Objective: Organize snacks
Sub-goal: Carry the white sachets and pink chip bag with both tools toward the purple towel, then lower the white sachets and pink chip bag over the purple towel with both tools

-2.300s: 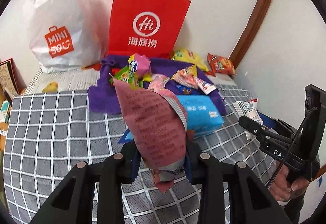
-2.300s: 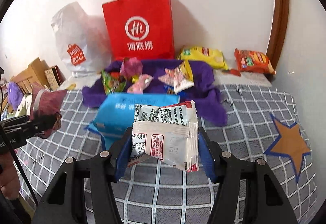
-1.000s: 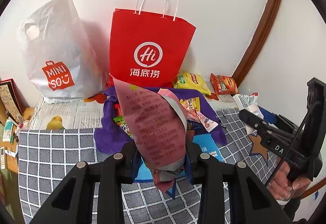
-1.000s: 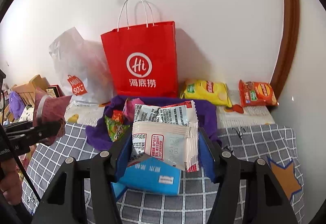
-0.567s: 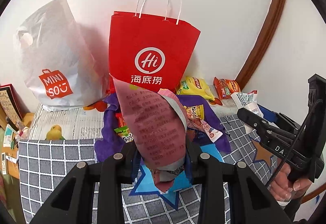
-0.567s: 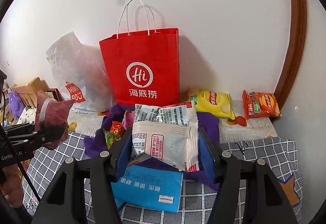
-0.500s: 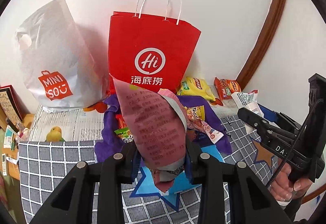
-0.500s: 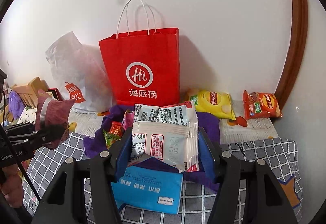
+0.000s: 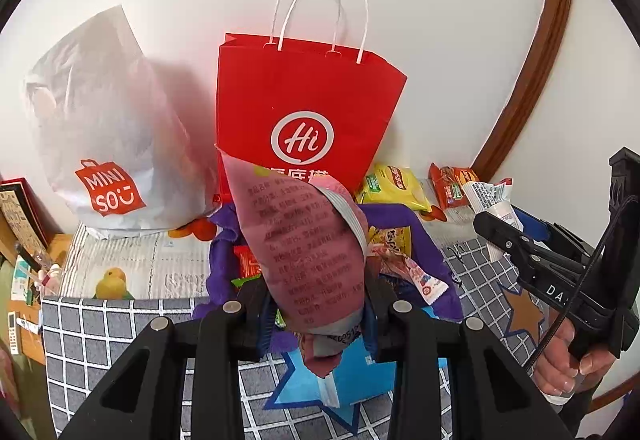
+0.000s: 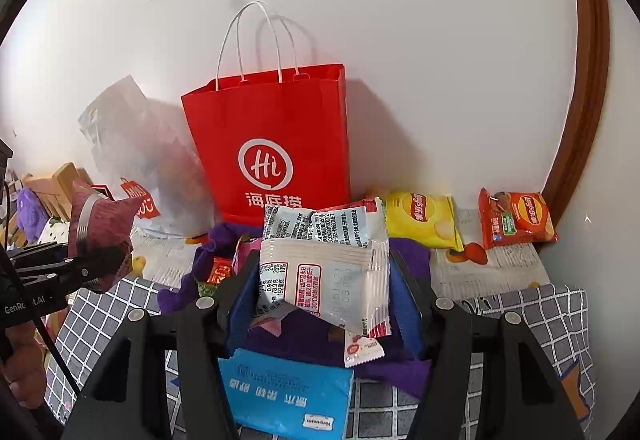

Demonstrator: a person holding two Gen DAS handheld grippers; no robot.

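Observation:
My left gripper (image 9: 316, 316) is shut on a maroon snack packet (image 9: 304, 240), held up in front of the red paper bag (image 9: 308, 104). It also shows in the right wrist view (image 10: 100, 224). My right gripper (image 10: 324, 304) is shut on a white snack packet (image 10: 324, 260) with red edges, held up before the red paper bag (image 10: 272, 136). That packet shows at the right of the left wrist view (image 9: 488, 200). More loose snacks lie on a purple cloth (image 9: 424, 236) below the bag.
A white plastic bag (image 9: 104, 128) stands left of the red one. A yellow chip bag (image 10: 424, 220) and an orange chip bag (image 10: 516, 220) lie by the wall. A blue tissue pack (image 10: 284, 400) lies on the checked cover (image 10: 532, 316). Clutter sits at far left.
Both grippers have risen and moved toward the red bag with their packets still held. The bag now looms larger and the table sits lower in both views.

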